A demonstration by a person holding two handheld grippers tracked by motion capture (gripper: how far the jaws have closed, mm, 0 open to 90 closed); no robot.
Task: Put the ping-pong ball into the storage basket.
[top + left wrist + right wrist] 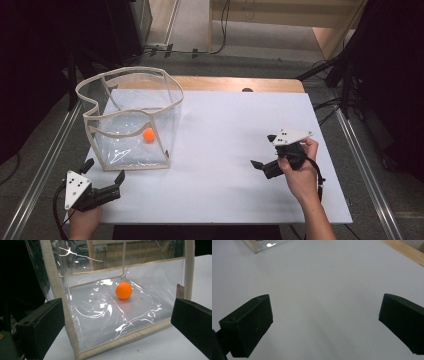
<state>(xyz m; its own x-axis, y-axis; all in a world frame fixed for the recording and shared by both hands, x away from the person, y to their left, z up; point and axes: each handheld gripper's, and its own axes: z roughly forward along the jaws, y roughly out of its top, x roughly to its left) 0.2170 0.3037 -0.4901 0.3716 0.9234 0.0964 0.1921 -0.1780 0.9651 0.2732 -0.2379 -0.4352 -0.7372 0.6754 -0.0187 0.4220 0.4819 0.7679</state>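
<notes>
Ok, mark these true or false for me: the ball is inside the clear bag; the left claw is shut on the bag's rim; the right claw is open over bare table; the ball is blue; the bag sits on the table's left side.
1. The ball is inside the clear bag. True.
2. The left claw is shut on the bag's rim. False: it is open, near the bag's front edge but gripping nothing.
3. The right claw is open over bare table. True.
4. The ball is blue. False: it is orange.
5. The bag sits on the table's left side. True.
</notes>
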